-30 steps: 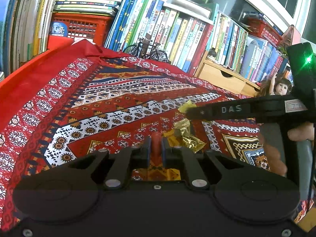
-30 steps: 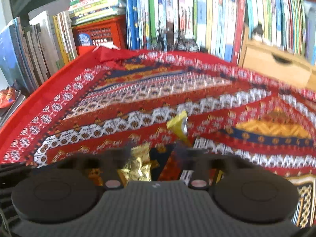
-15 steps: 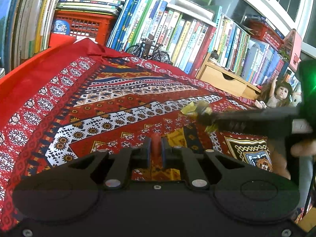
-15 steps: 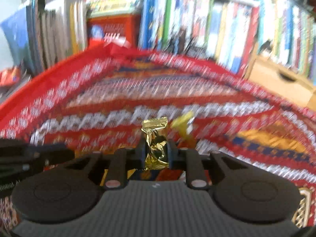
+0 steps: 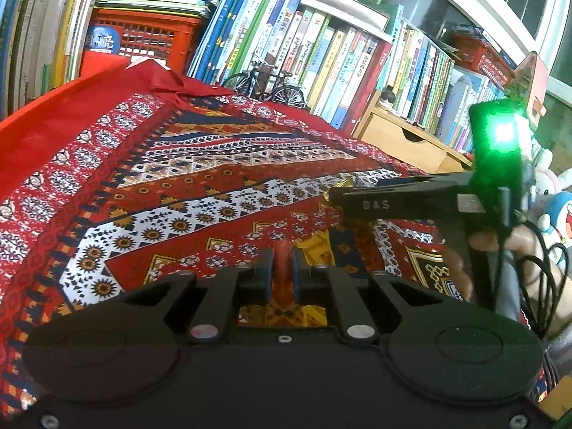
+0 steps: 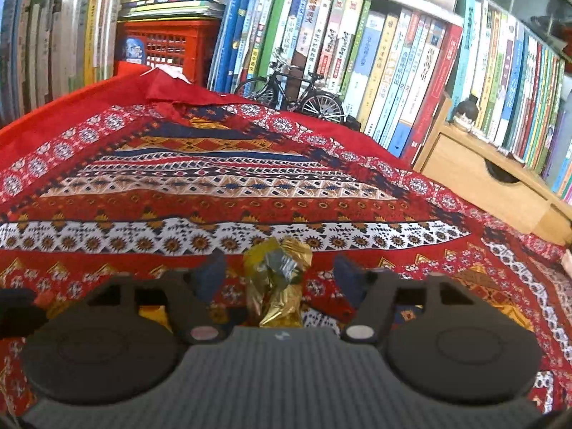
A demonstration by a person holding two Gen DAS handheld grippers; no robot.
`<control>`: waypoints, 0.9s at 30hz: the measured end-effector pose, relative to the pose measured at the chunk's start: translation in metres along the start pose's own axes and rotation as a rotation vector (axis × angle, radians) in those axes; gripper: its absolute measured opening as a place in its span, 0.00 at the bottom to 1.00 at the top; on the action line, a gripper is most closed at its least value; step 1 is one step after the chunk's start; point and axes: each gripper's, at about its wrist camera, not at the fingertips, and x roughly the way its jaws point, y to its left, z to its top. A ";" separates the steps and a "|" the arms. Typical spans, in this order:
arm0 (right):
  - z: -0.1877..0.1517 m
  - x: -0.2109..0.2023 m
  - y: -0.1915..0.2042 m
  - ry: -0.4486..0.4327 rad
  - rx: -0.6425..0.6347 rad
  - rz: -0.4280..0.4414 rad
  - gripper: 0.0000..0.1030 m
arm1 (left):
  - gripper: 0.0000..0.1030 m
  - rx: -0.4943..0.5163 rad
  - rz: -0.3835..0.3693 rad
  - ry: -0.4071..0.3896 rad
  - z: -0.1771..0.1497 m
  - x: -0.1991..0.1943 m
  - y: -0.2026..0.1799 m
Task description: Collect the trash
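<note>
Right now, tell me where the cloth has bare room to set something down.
The patterned cloth lies bare from the gold wrappers back to the model bicycle and the red crate, and leftward to the plain red border. It is crowded around the wrappers between the right gripper fingers, whose jaws have just been opening, and along the wooden drawer box.

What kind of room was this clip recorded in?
Most likely a home study or a child's reading corner: packed rows of books behind a table under a patterned red cloth, a model bicycle, and soft toys at the edge.
</note>
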 end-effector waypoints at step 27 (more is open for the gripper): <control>-0.021 -0.074 -0.026 0.074 0.257 0.188 0.21 | 0.10 0.054 -0.013 -0.031 -0.010 -0.041 -0.029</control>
